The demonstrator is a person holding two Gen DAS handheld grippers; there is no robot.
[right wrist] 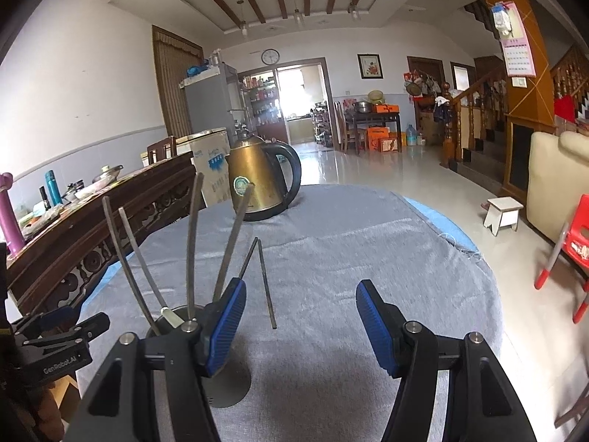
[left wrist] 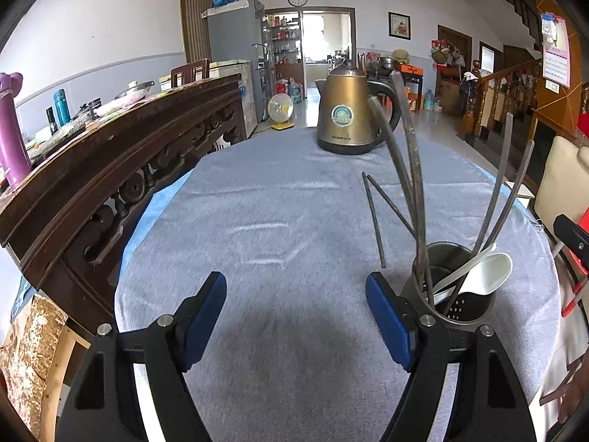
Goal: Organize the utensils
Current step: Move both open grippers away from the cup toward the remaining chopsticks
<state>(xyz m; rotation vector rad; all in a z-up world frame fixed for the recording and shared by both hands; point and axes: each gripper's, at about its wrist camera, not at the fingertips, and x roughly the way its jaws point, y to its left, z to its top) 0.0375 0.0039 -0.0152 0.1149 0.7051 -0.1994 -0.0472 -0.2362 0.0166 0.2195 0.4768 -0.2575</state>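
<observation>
Two dark chopsticks (left wrist: 375,217) lie loose on the grey cloth (left wrist: 276,202), just beyond the metal holder (left wrist: 447,283) that already carries four others and a white spoon (left wrist: 482,270), so the tidying looks nearly done. Both the left gripper (left wrist: 296,316) and the right gripper (right wrist: 300,326) hover with jaws apart and nothing between them. I'd guess the next move is a low, careful pinch on those thin sticks, probably from the right, which faces them.
</observation>
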